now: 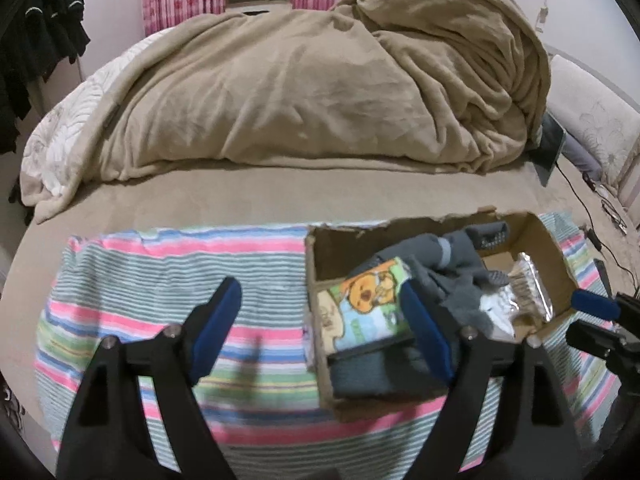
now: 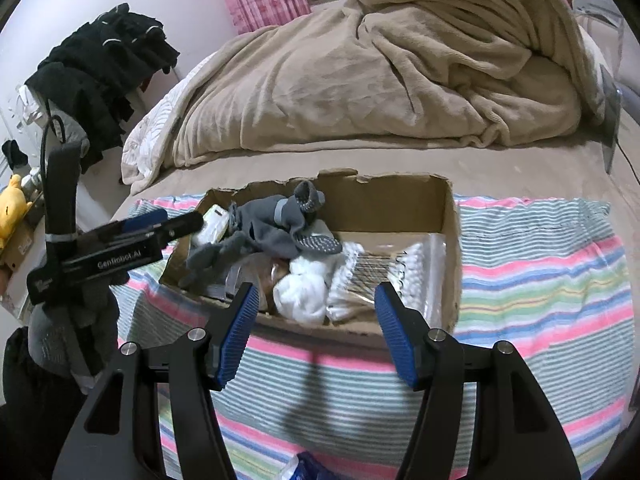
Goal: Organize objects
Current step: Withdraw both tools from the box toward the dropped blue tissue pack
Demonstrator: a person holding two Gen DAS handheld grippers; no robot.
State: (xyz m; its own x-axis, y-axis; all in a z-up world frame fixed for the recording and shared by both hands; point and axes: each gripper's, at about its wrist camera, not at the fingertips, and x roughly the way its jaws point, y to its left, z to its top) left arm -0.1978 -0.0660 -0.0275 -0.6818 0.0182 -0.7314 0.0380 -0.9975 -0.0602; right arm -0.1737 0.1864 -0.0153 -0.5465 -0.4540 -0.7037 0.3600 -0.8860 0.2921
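While a rumpled tan fleece blanket [image 1: 320, 92] fills the back of the bed, a pink, green and blue striped cloth [image 1: 160, 264] lies in front, bearing a torn brown cardboard box [image 2: 450, 240]. Inside lie grey socks [image 2: 280, 220], a white sock bundle [image 2: 304, 292], bagged cotton swabs [image 2: 416, 264] and a cartoon-bear printed packet [image 1: 368, 304]. The left gripper [image 1: 320, 328] is spread wide, empty, straddling the box's near corner. The right gripper [image 2: 316, 332] hangs released before the box.

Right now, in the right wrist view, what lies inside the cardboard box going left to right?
Small white packet → grey socks → white balled socks → clear bag of cotton swabs, all inside the cardboard box.
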